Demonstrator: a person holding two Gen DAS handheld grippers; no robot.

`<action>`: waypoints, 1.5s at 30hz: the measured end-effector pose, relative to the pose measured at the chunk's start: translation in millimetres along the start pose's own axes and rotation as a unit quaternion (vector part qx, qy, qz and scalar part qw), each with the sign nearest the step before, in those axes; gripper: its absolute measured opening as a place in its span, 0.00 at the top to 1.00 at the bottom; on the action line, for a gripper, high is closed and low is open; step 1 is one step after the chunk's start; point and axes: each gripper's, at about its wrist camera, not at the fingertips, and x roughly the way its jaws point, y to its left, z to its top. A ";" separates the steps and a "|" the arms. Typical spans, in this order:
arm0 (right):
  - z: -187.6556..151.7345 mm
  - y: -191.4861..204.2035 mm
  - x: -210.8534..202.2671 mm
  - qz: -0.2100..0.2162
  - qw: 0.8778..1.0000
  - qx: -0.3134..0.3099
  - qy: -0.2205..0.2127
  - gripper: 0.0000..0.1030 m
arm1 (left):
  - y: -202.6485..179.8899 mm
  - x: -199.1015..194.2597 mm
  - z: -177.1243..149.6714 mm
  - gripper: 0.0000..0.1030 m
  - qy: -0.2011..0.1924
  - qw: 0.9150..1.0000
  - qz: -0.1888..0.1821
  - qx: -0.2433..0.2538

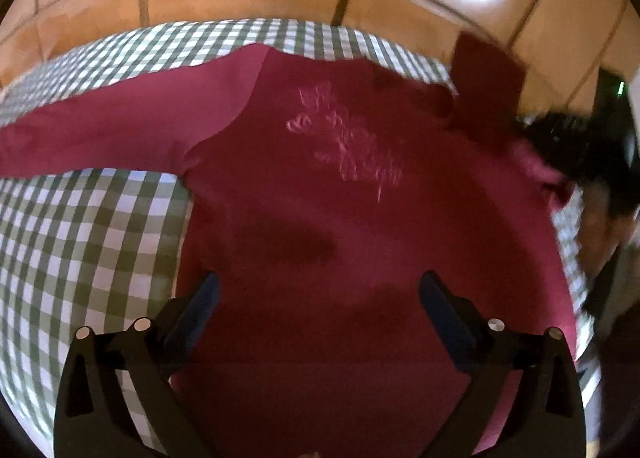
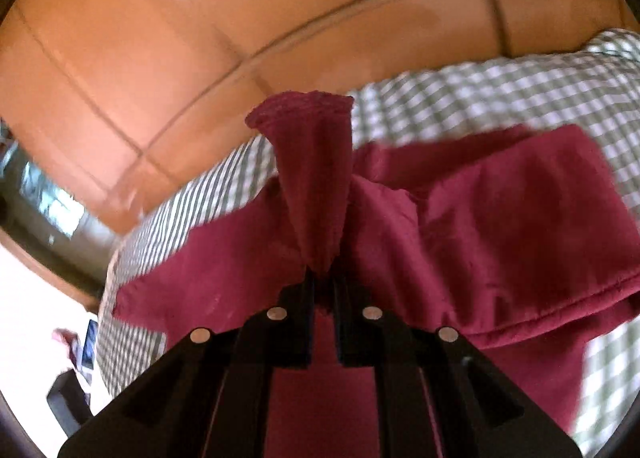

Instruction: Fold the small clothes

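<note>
The dark red long-sleeved top (image 1: pixel 320 217) is spread on the checked cloth (image 1: pixel 80 225), one sleeve stretched out to the left. A bunched sleeve end (image 2: pixel 316 193) is pinched in the closed right gripper (image 2: pixel 324 278) and lifted, while the left gripper (image 1: pixel 320 294) is held wide and empty over the near hem. The fabric is judged light, soft and limp, so it is best taken at cuffs, hems or seams.

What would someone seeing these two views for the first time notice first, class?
A dark red shirt lies spread across a green-and-white checked cloth, with a faint print mid-chest. The right gripper is shut on a bunched sleeve that sticks up beyond its fingers, while the left gripper hangs wide open above the shirt's body.
</note>
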 end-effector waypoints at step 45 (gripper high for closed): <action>-3.3 -80.1 -60.0 -0.049 0.994 0.065 -0.066 0.36 | 6.4 49.1 123.8 0.89 -0.010 0.999 -0.030 -0.040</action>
